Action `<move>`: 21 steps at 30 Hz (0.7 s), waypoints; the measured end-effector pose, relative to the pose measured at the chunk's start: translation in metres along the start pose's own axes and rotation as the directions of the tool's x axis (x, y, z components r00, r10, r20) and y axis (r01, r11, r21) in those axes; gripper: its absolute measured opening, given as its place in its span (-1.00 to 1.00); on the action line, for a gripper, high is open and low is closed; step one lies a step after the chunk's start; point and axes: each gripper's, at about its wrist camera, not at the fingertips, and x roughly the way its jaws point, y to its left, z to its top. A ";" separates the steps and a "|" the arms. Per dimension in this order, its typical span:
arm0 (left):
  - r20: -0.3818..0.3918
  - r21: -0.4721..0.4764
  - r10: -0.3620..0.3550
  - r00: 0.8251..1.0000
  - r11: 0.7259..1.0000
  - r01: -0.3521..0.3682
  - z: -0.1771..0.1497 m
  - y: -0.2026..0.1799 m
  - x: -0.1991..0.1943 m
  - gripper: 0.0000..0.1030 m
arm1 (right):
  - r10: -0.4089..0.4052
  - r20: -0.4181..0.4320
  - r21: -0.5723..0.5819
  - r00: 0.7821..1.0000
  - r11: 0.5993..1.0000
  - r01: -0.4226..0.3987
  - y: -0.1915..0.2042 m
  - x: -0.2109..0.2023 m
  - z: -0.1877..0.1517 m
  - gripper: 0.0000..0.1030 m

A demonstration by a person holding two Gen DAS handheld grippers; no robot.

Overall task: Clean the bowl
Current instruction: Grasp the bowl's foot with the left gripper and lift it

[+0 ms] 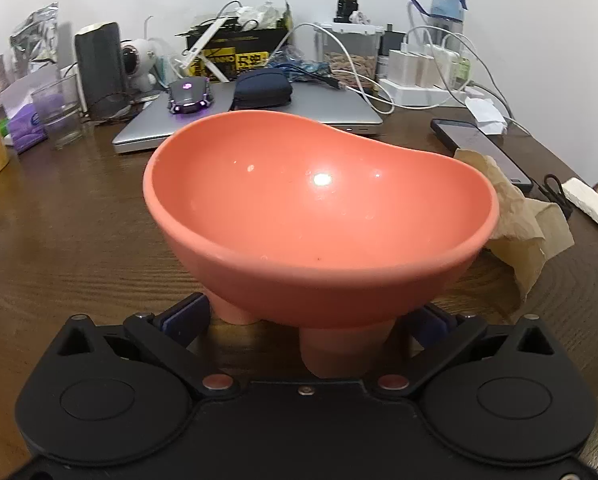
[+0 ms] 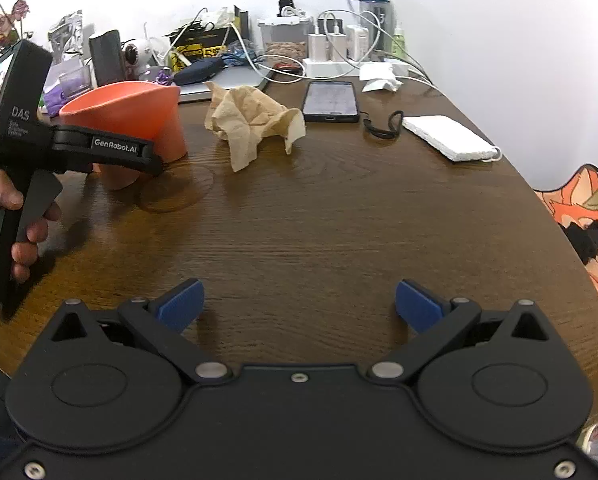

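Note:
A salmon-orange bowl (image 1: 319,208) on stubby feet stands on the dark wooden table (image 1: 79,240), empty and glossy inside. My left gripper (image 1: 309,316) is open, its blue pads (image 1: 187,314) spread wide on either side of the bowl's base. From the right wrist view the bowl (image 2: 135,108) sits far left, with the left gripper (image 2: 119,148) held by a hand (image 2: 27,236) alongside it. A crumpled brown paper towel (image 2: 255,120) lies just right of the bowl. My right gripper (image 2: 299,304) hovers open over bare table, well short of the paper.
A phone (image 2: 331,100), a black hair tie (image 2: 383,126) and a white sponge-like pad (image 2: 447,138) lie to the right. A laptop (image 1: 251,120), mouse, glass (image 1: 61,116), tape roll, chargers and cables crowd the back. The table edge curves at right beside an orange cushion (image 2: 591,232).

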 end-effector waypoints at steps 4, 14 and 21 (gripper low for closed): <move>0.012 0.059 -0.066 0.998 0.996 0.065 0.004 0.010 0.003 0.72 | 0.025 0.024 0.001 0.999 1.000 -0.025 0.000 -0.001 -0.001 0.99; -0.001 0.288 -0.343 0.939 0.899 0.329 0.002 0.051 0.003 0.34 | 0.120 0.107 -0.048 0.987 0.992 -0.115 0.006 -0.008 -0.003 0.99; 0.035 0.284 -0.259 0.965 0.929 0.238 0.002 0.047 0.012 1.00 | 0.116 0.163 -0.087 0.980 0.991 -0.103 0.001 -0.004 0.022 0.99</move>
